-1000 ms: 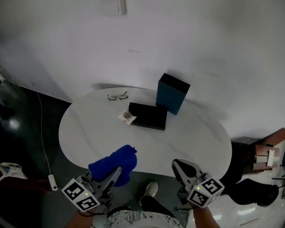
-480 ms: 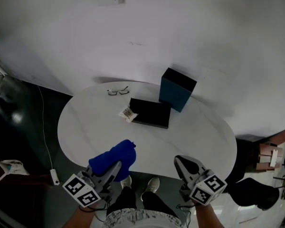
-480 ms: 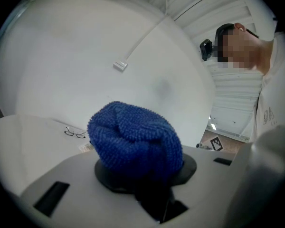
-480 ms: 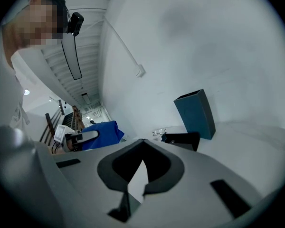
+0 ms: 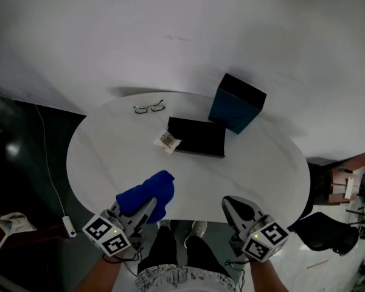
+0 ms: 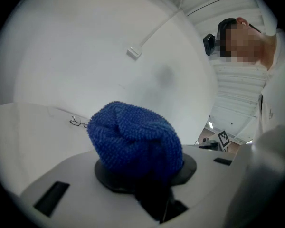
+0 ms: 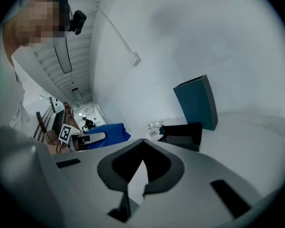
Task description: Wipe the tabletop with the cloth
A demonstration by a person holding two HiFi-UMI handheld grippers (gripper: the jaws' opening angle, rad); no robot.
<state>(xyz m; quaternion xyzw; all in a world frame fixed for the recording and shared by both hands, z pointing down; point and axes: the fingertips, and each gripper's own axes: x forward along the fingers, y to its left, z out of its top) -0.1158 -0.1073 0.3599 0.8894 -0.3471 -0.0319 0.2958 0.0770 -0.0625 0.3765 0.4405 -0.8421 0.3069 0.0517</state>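
Between left tongs, blue cloth

**Where things lie from our two grippers**

We have the cloth between the jaws of the left gripper, over the table's near edge. The right gripper sits to its right, well apart. Ahead of both — past mid-table — lies the flat case, with the small packet just beside its left end. Behind the case's right end stands the tall box. The glasses lie farthest ahead of the left gripper, near the far rim.
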